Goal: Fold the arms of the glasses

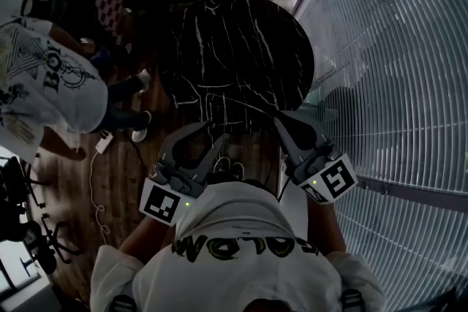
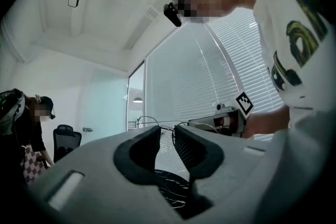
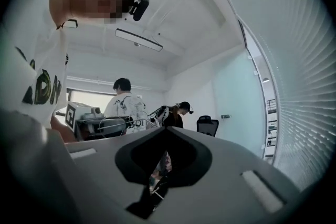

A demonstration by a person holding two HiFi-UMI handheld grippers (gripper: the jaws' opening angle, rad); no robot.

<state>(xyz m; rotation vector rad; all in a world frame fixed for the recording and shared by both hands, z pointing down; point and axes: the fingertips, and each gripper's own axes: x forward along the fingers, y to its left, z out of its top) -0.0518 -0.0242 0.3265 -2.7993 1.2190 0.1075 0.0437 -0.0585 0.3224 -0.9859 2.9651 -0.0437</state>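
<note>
- Fingers (image 2: pixel 140 152) of the left gripper (image 2: pixel 167 130) are drawn almost together. Only a slim gap is left at the tips, and they pinch the thin wire frame of the glasses (image 3: pixel 115 125). The right gripper (image 3: pixel 165 129) has its fingertips pressed together with nothing between them.
- White slatted blinds (image 1: pixel 395 47) fill the whole right side of the head view, curving from top to bottom.
- Left of the blinds stands a round black marble table (image 1: pixel 241 47) with white veins, on a wooden floor (image 1: pixel 124 157).
- At the bottom of the head view is the gripper-holder's white shirt (image 1: pixel 241 223), with dark and yellow lettering across it.
- A bystander in a white printed T-shirt (image 1: pixel 44 77) stands on the floor to the left of the table, bent forward.
- Both grippers are raised in front of the shirt at the table's near edge, the left one on the left and the right one on the right. Each carries a cube with square markers at its back end, one on the left gripper (image 1: pixel 162 202) and one on the right gripper (image 1: pixel 333 180).
- A black office chair (image 2: pixel 65 139) shows small in the far left of the left gripper view.
- Smallest are the glasses. They are held in the air at the left gripper's tips, off the table. The right gripper is near them but not touching.
</note>
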